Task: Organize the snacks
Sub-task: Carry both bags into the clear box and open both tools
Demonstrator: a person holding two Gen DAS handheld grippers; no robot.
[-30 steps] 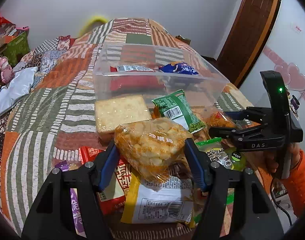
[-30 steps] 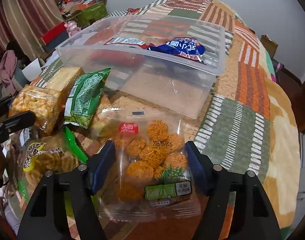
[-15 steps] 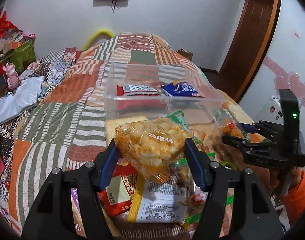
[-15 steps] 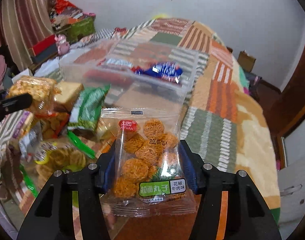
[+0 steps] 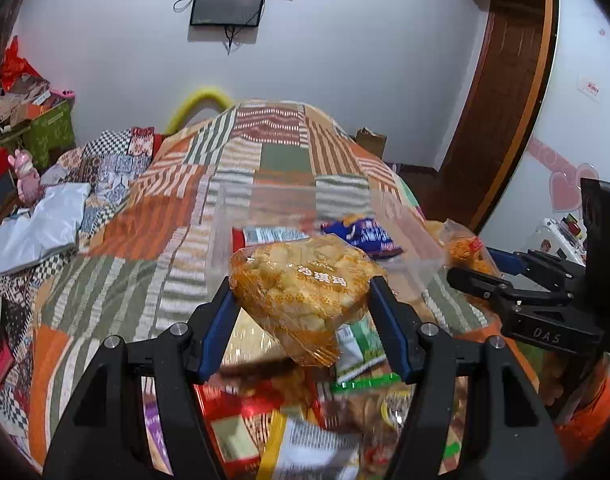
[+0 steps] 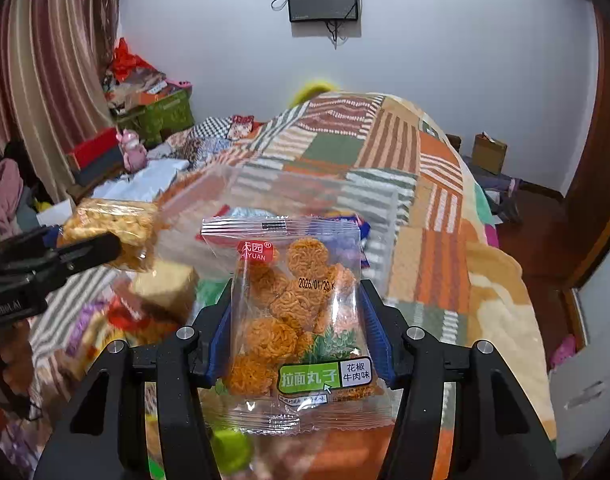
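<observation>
- Clear plastic bin (image 5: 421, 258) sits on the bed (image 5: 153, 224), ahead of both grippers; a blue pack (image 5: 365, 234) and a red pack (image 5: 271, 236) lie inside already.
- L gripper (image 5: 303, 300) clamped on puff bag (image 5: 305, 280), pads on both sides, bag lifted off the pile w/ one corner sagging below.
- R gripper (image 6: 295, 320) clamped on noodle-ball bag (image 6: 301, 308), held upright by its lower half, label facing cam. Same bag seen at right edge of L view, just beside the bin's near-right corner.
- Loose snack pile (image 5: 305, 420) lies under/behind both grippers, near the bin's front wall; blurry, can't ID most packs.
- Step in hand, as I judge: carry both bags over the bin, drop in.
- How to do well: clear the front rim fully before lowering; walls are see-through, so the rim is easy to misjudge.
- Go one gripper at a time or keep them apart; they're near each other at the bin's right side, risk of a clash.
- Puff bag is bulky + soft, squeezed at mid; don't tighten more, contents likely crush.
- Aim for bare floor in the bin's near half, not on top of the blue/red packs, so things lie flat.
- Open only once the bag is low inside; a high release may bounce it out.
- Noodle-ball bag film is slick; keep it vertical till over the bin.
</observation>
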